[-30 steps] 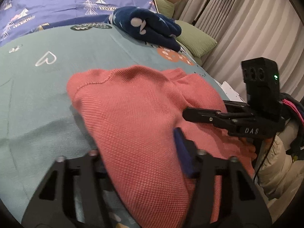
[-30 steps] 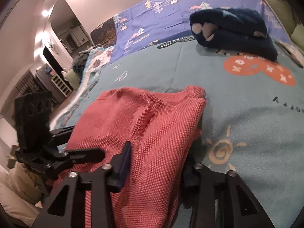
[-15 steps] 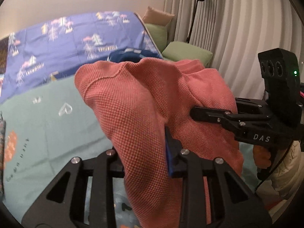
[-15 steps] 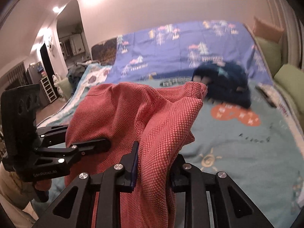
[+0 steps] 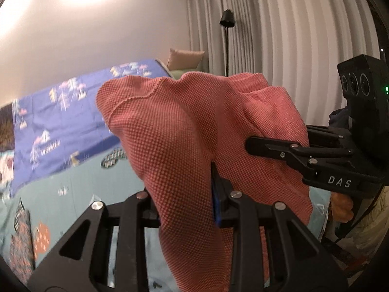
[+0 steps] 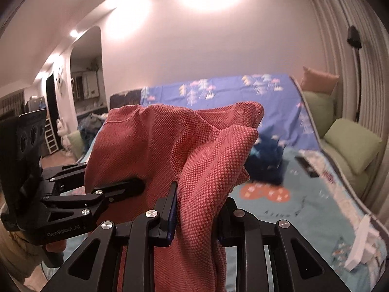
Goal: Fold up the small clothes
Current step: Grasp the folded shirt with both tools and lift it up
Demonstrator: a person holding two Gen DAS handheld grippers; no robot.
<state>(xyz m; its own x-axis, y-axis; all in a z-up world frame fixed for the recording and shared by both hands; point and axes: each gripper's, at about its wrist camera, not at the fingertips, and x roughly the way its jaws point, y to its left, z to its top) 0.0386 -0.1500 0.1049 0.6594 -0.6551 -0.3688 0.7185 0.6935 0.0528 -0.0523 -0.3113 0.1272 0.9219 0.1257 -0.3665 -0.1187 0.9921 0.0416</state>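
Note:
A red knitted garment (image 5: 184,131) hangs in the air above the bed, bunched between both grippers. In the left wrist view my left gripper (image 5: 184,192) is shut on one edge of it, and the cloth drapes over the fingers. The right gripper (image 5: 257,143) comes in from the right and bites the same garment. In the right wrist view my right gripper (image 6: 199,202) is shut on a thick fold of the red garment (image 6: 158,146), while the left gripper (image 6: 136,185) grips it from the left. The garment's lower part is hidden behind the fingers.
A folded navy garment (image 6: 267,160) lies on the teal blanket (image 6: 304,209), with a blue patterned quilt (image 6: 218,92) behind. Green cushions (image 6: 352,143), a floor lamp (image 5: 227,22) and curtains (image 5: 291,36) stand at the right. A white paper item (image 6: 362,243) lies by the bed edge.
Both grippers closed on the red garment and lifted it off the bed together. The views tilted up from the blanket toward the wall and curtains.

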